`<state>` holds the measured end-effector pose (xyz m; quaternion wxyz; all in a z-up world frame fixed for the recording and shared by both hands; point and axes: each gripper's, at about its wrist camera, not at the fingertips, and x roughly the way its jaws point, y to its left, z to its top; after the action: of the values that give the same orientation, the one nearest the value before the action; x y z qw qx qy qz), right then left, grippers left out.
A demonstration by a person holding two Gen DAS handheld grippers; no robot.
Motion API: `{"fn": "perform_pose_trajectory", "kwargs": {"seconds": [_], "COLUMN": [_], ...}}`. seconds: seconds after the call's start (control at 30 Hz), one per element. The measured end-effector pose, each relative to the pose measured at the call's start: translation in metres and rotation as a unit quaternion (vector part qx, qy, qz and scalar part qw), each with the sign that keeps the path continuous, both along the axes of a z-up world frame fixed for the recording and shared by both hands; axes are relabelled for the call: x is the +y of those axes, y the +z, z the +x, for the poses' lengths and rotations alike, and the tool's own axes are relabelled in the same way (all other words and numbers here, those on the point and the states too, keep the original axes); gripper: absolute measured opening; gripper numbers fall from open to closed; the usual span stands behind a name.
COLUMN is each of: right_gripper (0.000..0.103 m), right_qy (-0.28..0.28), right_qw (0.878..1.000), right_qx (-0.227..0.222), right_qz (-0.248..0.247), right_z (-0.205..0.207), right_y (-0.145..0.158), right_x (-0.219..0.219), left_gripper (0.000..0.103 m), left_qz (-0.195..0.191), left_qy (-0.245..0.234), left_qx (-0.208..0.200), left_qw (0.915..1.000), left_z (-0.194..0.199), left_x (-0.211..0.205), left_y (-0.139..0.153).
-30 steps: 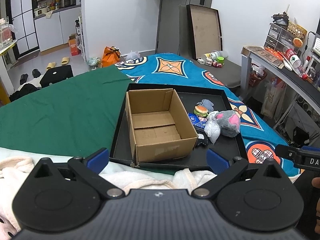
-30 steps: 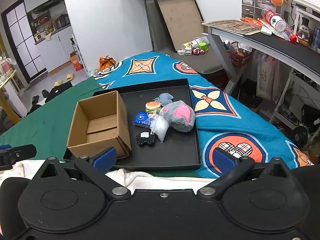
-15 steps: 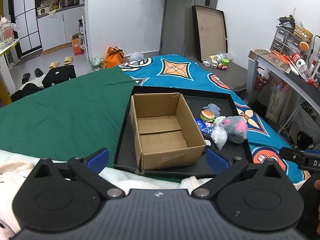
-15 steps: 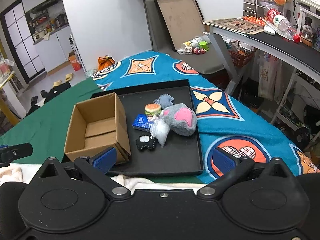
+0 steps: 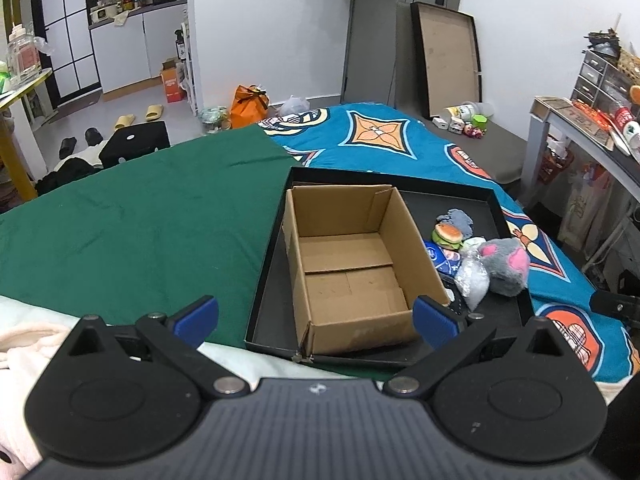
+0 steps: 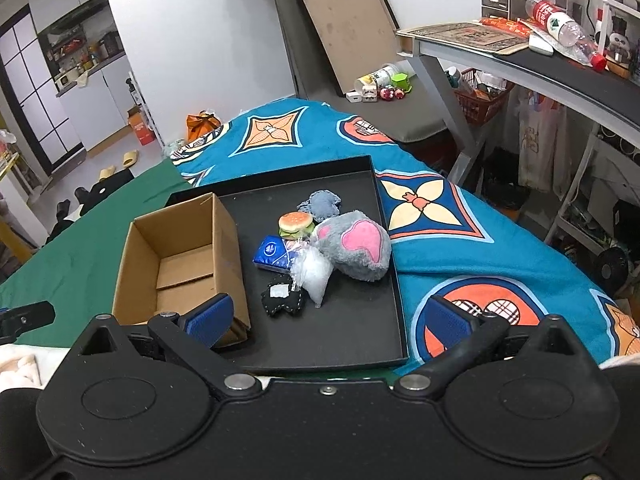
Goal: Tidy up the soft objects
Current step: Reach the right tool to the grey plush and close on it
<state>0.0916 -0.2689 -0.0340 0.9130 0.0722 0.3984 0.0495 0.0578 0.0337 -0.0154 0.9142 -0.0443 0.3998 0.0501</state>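
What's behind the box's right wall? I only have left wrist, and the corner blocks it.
Observer: A small black stitched plush with a white patch. It lies on the black tray against the clear bag.
Operator: Is the blue pack touching the box?
Observer: No. A strip of tray shows between the blue tissue pack and the cardboard box.
Operator: What about the right tongs? I only see a tip.
Observer: The right tongs are open with nothing between them, held above the tray's near end and short of the toys.
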Motion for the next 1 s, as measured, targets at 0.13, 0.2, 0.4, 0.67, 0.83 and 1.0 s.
{"fn": "perform_pose_trajectory", "kwargs": {"seconds": [0.13, 0.2, 0.4, 0.67, 0.83, 1.0], "right_gripper": [0.103, 0.103, 0.103, 0.103, 0.103, 0.103], "right_qy": [0.002, 0.002, -0.003, -0.004, -0.009, -0.014], "right_qw": [1.0, 1.0, 1.0, 0.999, 0.999, 0.999], "right_qx": [0.003, 0.008, 0.02, 0.031, 0.038, 0.043], "right_qz": [-0.002, 0.0, 0.011, 0.011, 0.004, 0.002], "right_z": [0.011, 0.018, 0.038, 0.071, 0.089, 0.106], "right_y": [-0.005, -0.007, -0.016, -0.025, -0.033, -0.043], "right_x": [-0.001, -0.002, -0.006, -0.006, -0.01, -0.016], "left_gripper": [0.102, 0.102, 0.101, 0.1, 0.099, 0.096], "left_qz": [0.002, 0.003, 0.006, 0.01, 0.015, 0.022], "left_qy": [0.009, 0.011, 0.02, 0.034, 0.039, 0.04], "left_qx": [0.007, 0.011, 0.015, 0.028, 0.033, 0.043], "left_qw": [0.9999, 0.9999, 0.9997, 0.999, 0.9986, 0.998], "left_z": [0.011, 0.016, 0.029, 0.05, 0.063, 0.073], "left_x": [0.001, 0.001, 0.002, 0.003, 0.001, -0.003], "left_y": [-0.006, -0.008, -0.015, -0.03, -0.041, -0.051]}}
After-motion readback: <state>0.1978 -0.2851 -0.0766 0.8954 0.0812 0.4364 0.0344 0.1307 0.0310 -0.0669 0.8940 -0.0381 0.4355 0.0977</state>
